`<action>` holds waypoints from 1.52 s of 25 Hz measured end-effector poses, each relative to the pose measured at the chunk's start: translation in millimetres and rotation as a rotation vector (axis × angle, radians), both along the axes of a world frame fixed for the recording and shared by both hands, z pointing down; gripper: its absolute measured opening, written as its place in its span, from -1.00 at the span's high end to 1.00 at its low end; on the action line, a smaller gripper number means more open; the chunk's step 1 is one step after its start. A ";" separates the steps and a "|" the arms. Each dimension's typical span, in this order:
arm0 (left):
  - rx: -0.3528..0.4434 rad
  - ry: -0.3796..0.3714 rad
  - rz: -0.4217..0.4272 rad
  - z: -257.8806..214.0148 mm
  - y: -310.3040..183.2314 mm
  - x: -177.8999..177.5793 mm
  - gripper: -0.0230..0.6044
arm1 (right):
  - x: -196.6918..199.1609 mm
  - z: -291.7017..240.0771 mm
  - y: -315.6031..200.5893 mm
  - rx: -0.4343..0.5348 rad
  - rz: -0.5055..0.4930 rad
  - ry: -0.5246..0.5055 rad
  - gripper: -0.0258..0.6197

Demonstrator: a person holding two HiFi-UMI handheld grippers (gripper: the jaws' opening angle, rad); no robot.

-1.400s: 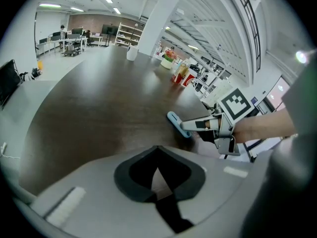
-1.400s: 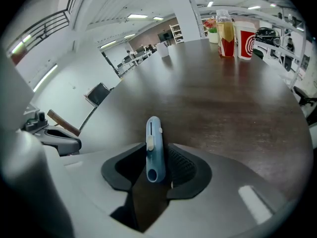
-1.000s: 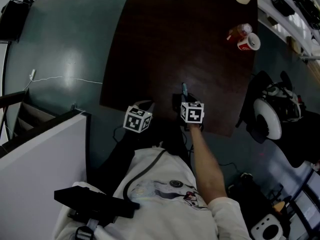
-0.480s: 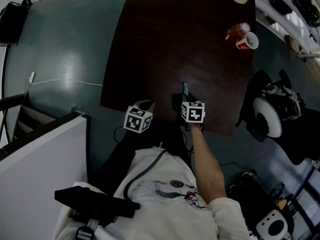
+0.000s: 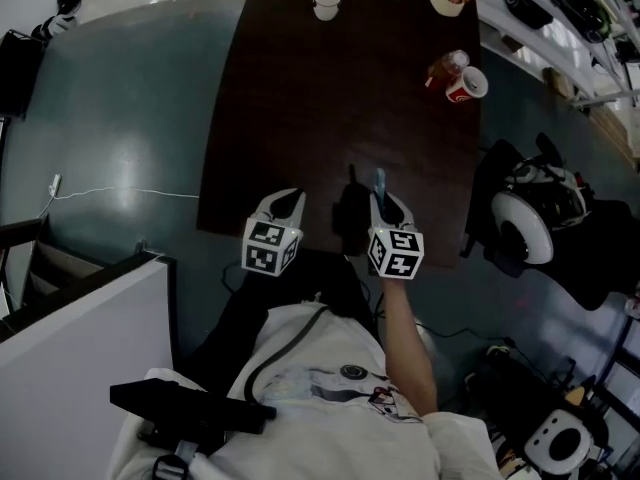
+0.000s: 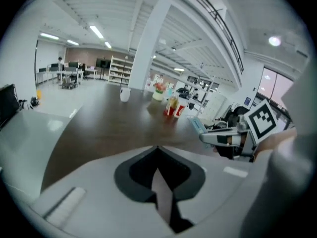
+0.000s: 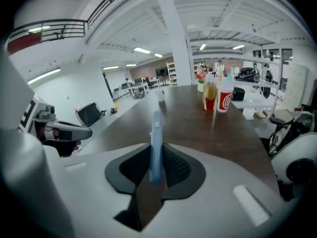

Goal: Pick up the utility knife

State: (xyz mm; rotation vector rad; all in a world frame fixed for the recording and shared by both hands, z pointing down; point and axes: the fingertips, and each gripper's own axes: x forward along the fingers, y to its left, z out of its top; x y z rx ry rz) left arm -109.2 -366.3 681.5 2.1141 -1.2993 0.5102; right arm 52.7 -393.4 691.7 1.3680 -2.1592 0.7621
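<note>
Right gripper: clamped on the knife, a pad against each flat side.
Knife: blue, edge-on between the jaws, tip pointing out over the table.
Left gripper: jaws together, nothing between them; beside the right one.
Table: dark wood; both grippers at its near edge.
Far end: white cup, bottle, red cup.

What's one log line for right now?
right claw: shut on light blue utility knife, over dark brown table | left claw: shut, empty
</note>
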 end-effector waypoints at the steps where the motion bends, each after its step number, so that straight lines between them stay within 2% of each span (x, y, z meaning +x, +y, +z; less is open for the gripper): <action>1: 0.067 0.002 -0.007 -19.3 -10.2 -1.4 0.93 | 1.8 -17.9 -2.3 0.049 0.013 -0.004 0.70; 4: 0.268 0.015 -0.021 -82.5 -34.2 -3.1 0.94 | 6.0 -79.3 -6.9 0.220 0.045 -0.010 0.70; 6: 0.376 0.026 -0.026 -122.0 -41.0 -2.7 0.94 | 7.6 -120.5 -5.7 0.329 0.058 -0.004 0.70; 8: 0.451 0.030 -0.031 -153.8 -42.4 -2.8 0.94 | 8.9 -155.6 -2.6 0.415 0.071 0.003 0.70; 11: 0.508 0.046 -0.042 -182.0 -39.9 -4.5 0.94 | 11.0 -191.1 3.8 0.507 0.098 0.002 0.70; 14: 0.541 0.063 -0.037 -195.0 -33.6 -3.4 0.94 | 11.4 -209.4 11.9 0.556 0.110 0.000 0.70; 19: 0.568 0.025 0.001 -201.9 -15.2 2.6 0.94 | 5.0 -218.1 30.1 0.566 0.089 0.014 0.70; 28: 0.594 0.049 -0.016 -209.0 15.7 12.9 0.94 | 2.5 -226.2 55.8 0.598 0.039 0.000 0.70; 32: 0.595 0.020 -0.055 -212.3 44.6 17.4 0.94 | 2.4 -234.0 88.8 0.608 0.022 -0.037 0.70; 36: 0.588 0.029 -0.047 -210.5 84.3 40.0 0.94 | 13.2 -234.0 131.4 0.611 0.006 -0.054 0.70; 38: 0.610 0.016 -0.045 -212.4 108.3 51.3 0.94 | 21.6 -227.6 154.9 0.598 0.006 -0.053 0.70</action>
